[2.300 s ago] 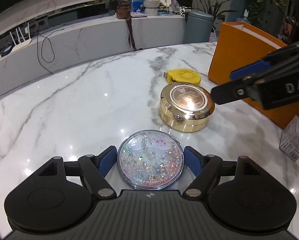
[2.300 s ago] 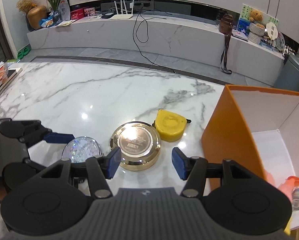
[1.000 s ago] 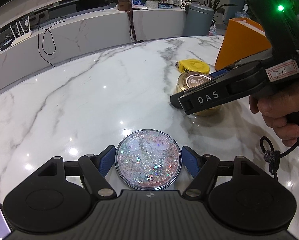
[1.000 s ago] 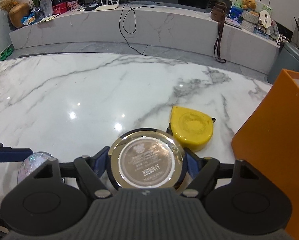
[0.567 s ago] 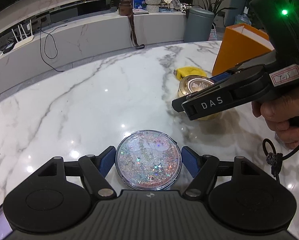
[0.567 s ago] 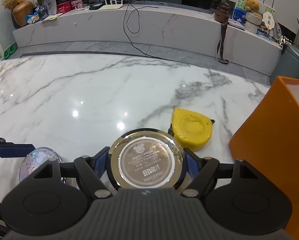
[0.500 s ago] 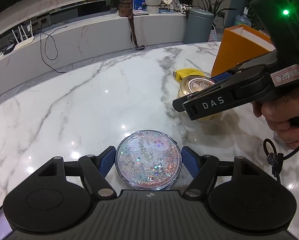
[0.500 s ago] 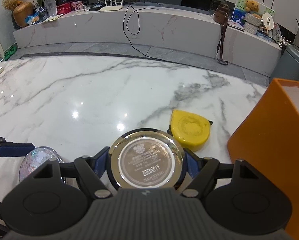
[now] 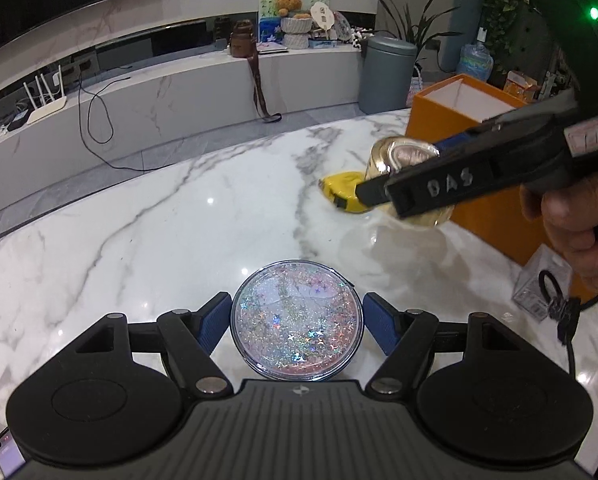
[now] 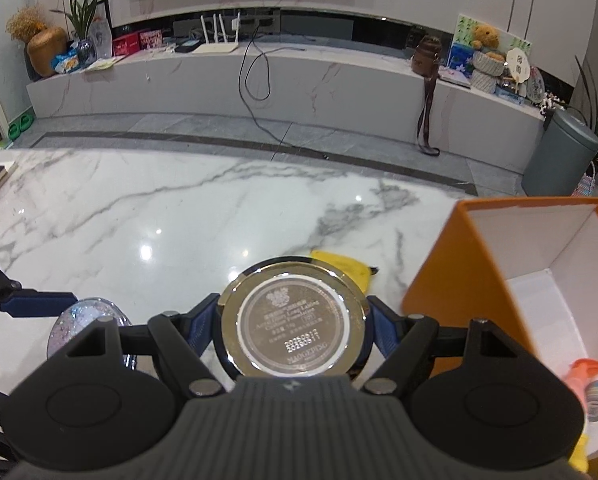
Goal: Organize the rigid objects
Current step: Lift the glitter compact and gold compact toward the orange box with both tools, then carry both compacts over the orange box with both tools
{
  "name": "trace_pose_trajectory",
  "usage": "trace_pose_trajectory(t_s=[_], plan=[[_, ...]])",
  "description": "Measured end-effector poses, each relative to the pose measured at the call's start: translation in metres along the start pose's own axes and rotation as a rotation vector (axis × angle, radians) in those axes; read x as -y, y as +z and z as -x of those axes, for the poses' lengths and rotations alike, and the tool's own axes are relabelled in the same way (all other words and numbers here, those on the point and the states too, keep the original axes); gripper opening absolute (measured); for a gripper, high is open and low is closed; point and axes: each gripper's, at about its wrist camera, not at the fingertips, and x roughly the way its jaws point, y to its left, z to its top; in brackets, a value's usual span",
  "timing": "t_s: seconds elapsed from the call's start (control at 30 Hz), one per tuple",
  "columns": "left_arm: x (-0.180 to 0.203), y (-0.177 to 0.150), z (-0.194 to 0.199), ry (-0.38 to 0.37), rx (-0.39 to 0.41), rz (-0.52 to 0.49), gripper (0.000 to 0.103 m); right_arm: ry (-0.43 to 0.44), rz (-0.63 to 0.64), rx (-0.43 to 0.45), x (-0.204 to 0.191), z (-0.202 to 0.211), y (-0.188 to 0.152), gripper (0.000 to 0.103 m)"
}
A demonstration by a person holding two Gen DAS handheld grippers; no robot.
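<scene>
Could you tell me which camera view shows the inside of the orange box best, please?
The right wrist view: it looks down into the orange box, showing white walls and items inside. The left wrist view shows only its outer side and top opening, partly behind the right tool.

Bare marble table (image 10: 147, 216) fills the frame's left and centre. At right, the orange box (image 10: 459, 280) walls off passage; the yellow tape measure (image 10: 351, 270) lies just beside it.
</scene>
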Motion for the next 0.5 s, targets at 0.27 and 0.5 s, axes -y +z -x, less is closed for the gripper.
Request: trace_pose_trajectory(t_s=[0.27, 0.5], plan=[[0.013, 0.01, 0.008, 0.011, -0.002, -0.016, 0.083, -0.009, -0.045, 0.065, 0.021, 0.037, 0.008, 0.075], [0.037, 0.035, 0.017, 0.001, 0.025, -0.04, 0.083, -0.022, -0.087, 0.104, 0.044, 0.06, 0.005, 0.075]])
